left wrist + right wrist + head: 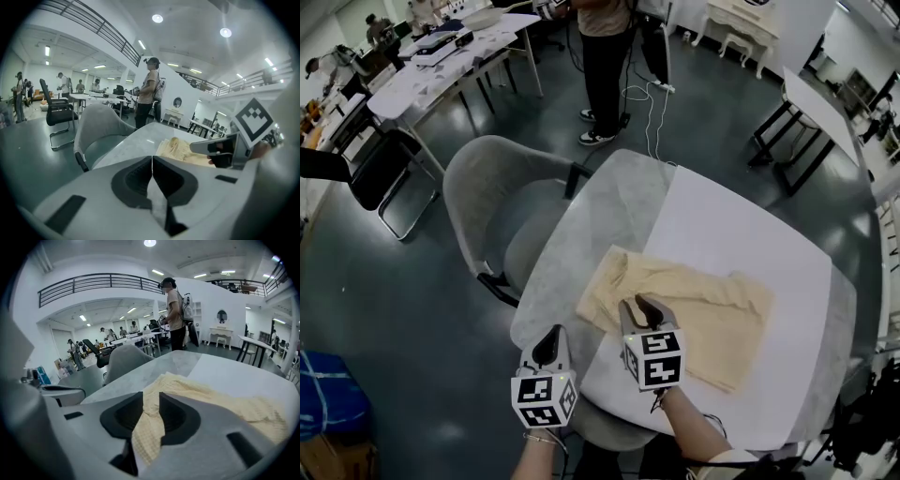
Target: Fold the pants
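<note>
Pale yellow pants (pixel 703 305) lie flat across a table (pixel 750 225), legs running toward the left. My right gripper (pixel 639 307) is at their near edge, shut on a raised fold of the pants (pixel 150 423) that fills the gap between its pads (pixel 176 418). My left gripper (pixel 551 345) hangs over the table's near-left edge, off the cloth, with its jaws shut together and nothing in them (pixel 152 171). From the left gripper view the pants (pixel 178 149) show on the tabletop beyond, with the right gripper (pixel 220 151) over them.
The tabletop is grey marble on the left (pixel 609 211) and white on the right. A grey upholstered chair (pixel 502 202) stands against its left side. A person (pixel 605 56) stands beyond the far edge near floor cables (pixel 649 103). More tables and chairs fill the room behind.
</note>
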A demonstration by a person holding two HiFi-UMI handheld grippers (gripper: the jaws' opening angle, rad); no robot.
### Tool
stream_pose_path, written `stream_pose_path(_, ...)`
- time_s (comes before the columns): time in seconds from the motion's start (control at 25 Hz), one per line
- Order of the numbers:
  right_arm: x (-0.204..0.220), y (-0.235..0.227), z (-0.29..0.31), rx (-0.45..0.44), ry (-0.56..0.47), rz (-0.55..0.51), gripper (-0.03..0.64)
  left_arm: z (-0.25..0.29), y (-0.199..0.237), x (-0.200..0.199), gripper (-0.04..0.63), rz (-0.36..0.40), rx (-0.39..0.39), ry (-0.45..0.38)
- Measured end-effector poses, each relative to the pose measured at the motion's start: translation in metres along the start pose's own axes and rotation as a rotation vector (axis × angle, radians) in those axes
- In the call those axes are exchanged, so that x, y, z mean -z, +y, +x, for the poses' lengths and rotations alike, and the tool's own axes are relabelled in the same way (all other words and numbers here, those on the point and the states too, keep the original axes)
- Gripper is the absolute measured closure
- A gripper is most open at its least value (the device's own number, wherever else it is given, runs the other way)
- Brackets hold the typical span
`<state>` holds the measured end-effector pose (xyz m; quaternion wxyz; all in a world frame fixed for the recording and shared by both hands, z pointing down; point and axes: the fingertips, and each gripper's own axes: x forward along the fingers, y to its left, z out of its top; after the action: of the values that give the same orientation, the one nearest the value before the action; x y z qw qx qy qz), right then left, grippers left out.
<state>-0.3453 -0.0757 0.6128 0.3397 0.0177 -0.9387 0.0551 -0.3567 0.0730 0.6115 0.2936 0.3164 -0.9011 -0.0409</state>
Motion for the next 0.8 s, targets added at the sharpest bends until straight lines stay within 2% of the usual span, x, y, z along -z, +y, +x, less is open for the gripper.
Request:
stream_pose_path(0.2, 0.001, -0.059, -0.061, 0.140, -0.049, 0.084, 0.622, -0.013, -0.041, -0.013, 0.586, 0.020, 0.039, -0.013)
stream_pose_path(0.4, 0.027, -0.123, -0.138, 0.268, -0.053, 0.162, 0.623, -0.023, -0.098, -0.019, 0.586, 0.046, 0.098, -0.006)
stream_pose_path(0.6, 0.065, -0.190, -0.210, 0.405, -0.064, 0.269, 0.623, -0.014, -0.170, -0.020, 0.586, 0.090, 0.192, 0.007)
stream_pose_path(0.8, 0.115, -0.247, -0.251, 0.464, -0.041, 0.382, 0.621, 0.004, -0.239, -0.001, 0.586, 0.137, 0.261, 0.037)
